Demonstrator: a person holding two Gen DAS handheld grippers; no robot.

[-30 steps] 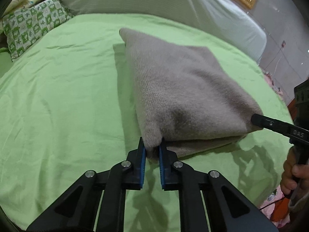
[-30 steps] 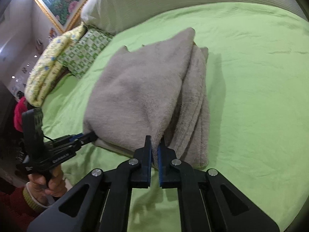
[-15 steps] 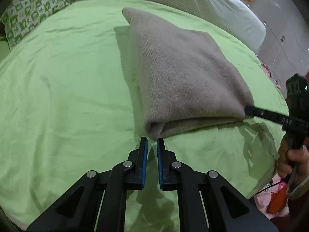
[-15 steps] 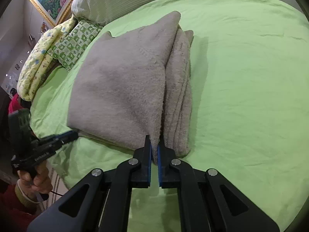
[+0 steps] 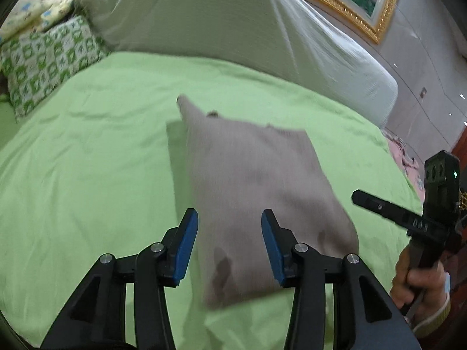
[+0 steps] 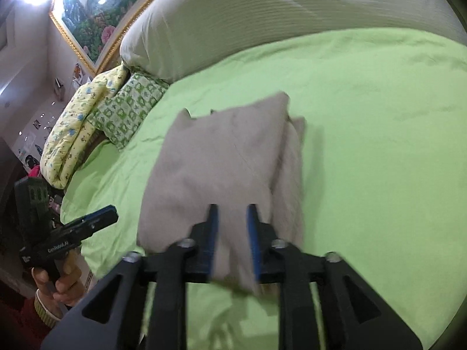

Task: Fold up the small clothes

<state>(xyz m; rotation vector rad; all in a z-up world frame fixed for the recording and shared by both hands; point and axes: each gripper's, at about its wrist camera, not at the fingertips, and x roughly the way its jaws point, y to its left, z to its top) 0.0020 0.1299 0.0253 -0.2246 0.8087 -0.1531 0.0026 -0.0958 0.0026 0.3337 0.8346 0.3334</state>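
A folded grey sweater (image 5: 256,204) lies flat on the green bedsheet (image 5: 87,175), filling the middle of both views with its long side running away from the cameras. In the left wrist view the left gripper (image 5: 229,245) rises from the bottom edge and tilts downward toward the near end of the sweater; its blue-padded jaws have just been opening and now stand apart, framing the cloth without pressing on it. At the right edge of that view the right gripper (image 5: 357,197) reaches in from the side, its tip raised over the sheet beside the sweater, with the right hand (image 5: 420,280) wrapped around its handle in the lower right corner. In the right wrist view the right gripper (image 6: 232,242), blurred, also points downward from the bottom edge; its jaws have just been opening too and stand parted over the near edge of the sweater (image 6: 221,169), gripping nothing. The left gripper (image 6: 102,215) shows at the lower left of that view, with the left hand (image 6: 58,280) closed on its grip below. A large white cushion (image 5: 233,20) lies across the top of the bed, with a green patterned pillow (image 5: 49,58) at the upper left and a gold picture frame (image 5: 350,5) on the wall behind.
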